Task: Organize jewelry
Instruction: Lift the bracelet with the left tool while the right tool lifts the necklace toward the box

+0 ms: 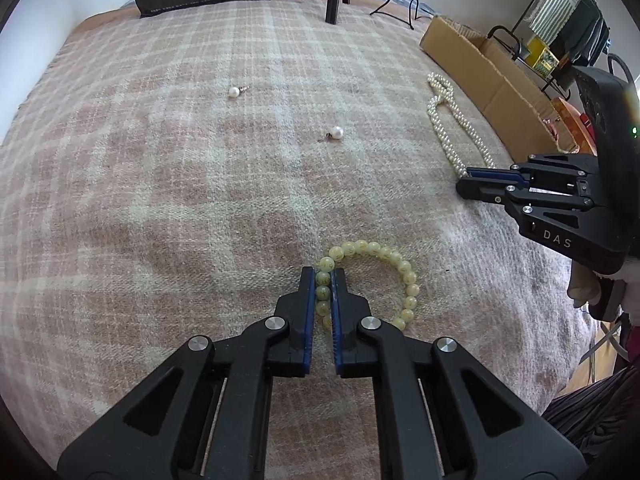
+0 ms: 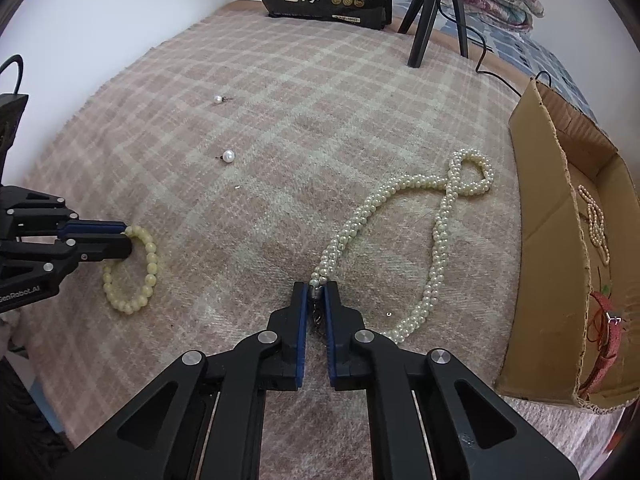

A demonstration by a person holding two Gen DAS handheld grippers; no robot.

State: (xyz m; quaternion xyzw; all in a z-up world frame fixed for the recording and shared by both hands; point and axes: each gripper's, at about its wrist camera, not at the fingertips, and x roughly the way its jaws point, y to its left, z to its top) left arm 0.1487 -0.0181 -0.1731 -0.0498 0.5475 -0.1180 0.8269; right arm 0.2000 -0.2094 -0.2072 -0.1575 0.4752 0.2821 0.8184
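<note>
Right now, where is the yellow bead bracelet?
The yellow bead bracelet lies on the plaid blanket, low centre in the left wrist view, clamped in the left tool, nearer than the two pearl earrings.

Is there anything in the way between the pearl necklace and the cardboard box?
Nothing visible. The right gripper is shut on the end of the pearl necklace, and only bare blanket lies between it and the cardboard box. The box's near wall stands up, so the necklace would probably have to go over it.
</note>
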